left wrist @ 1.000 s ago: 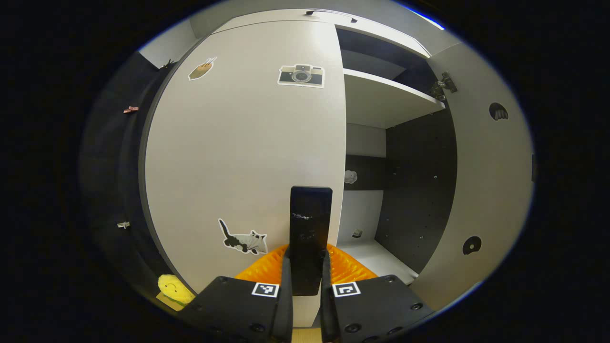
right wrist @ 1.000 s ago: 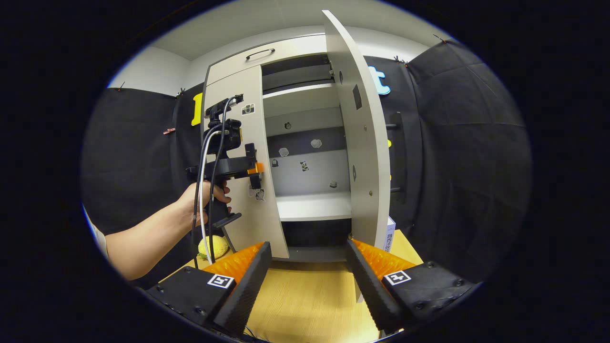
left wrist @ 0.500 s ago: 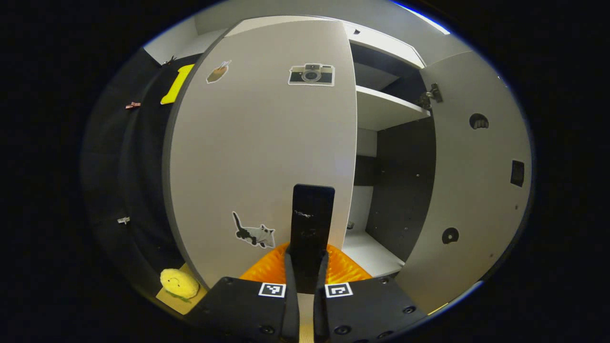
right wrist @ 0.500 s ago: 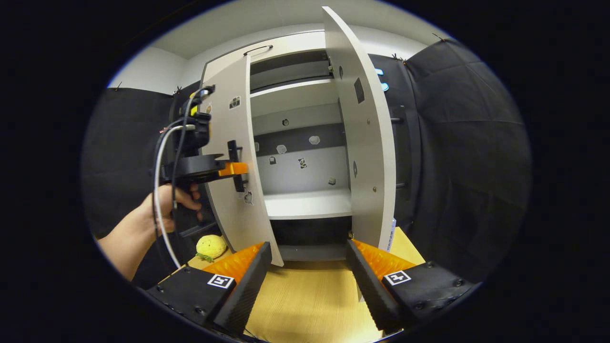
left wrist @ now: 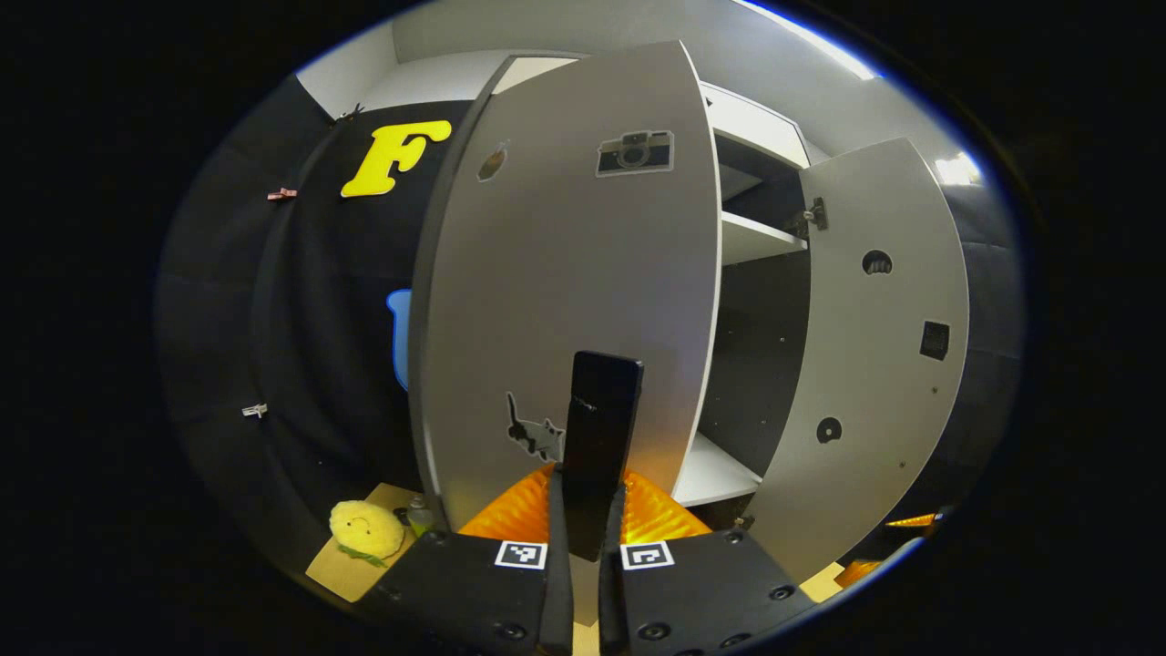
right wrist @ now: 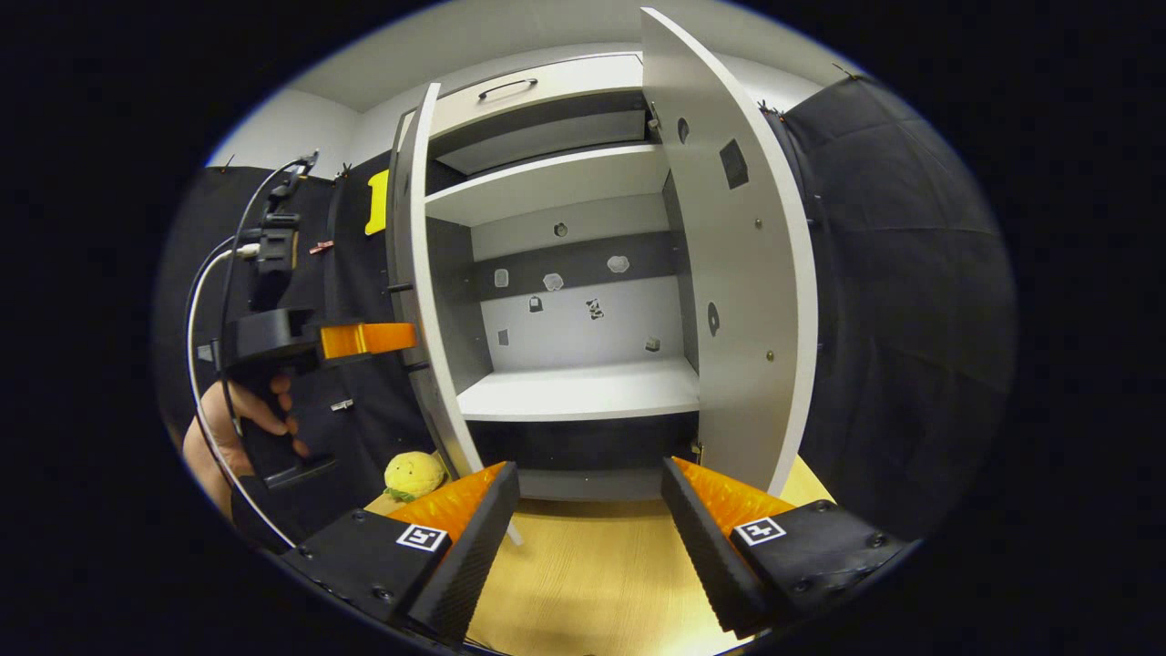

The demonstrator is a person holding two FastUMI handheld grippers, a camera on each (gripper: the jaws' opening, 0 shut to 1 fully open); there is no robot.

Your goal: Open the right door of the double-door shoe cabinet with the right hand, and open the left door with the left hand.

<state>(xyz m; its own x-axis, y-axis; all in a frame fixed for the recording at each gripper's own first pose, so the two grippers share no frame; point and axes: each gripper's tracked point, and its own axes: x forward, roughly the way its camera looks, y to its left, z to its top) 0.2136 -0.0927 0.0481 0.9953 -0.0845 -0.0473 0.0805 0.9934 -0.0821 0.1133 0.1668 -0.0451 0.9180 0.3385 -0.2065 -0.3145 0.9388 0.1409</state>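
Up front in the left gripper view, the left gripper (left wrist: pixel 583 524) had its fingers pinched on the black handle (left wrist: pixel 599 446) of the left door (left wrist: pixel 565 292), so I'd say the second half of the job was underway, and pretty far along: seen from the right gripper view, that door (right wrist: pixel 421 273) stood nearly edge-on, swung well out from the shoe cabinet (right wrist: pixel 565 301). The right door (right wrist: pixel 738 273) was already wide open, and the right gripper (right wrist: pixel 590 524) hung back in front of the cabinet with its fingers spread and nothing between them. My guess is the next bit only needed a little more swing on the left door, then letting go of the handle without dragging the door back. The hand (right wrist: pixel 232 428) holding the left gripper showed off to the left side. Inside, a white shelf (right wrist: pixel 583 392) was bare, with small stickers on the back panel (right wrist: pixel 583 319). The cabinet sat on a light wooden tabletop (right wrist: pixel 583 574), a yellow plush toy (right wrist: pixel 412 474) lay beside the left door's foot, and black cloth (right wrist: pixel 893 301) walled off the booth all round.
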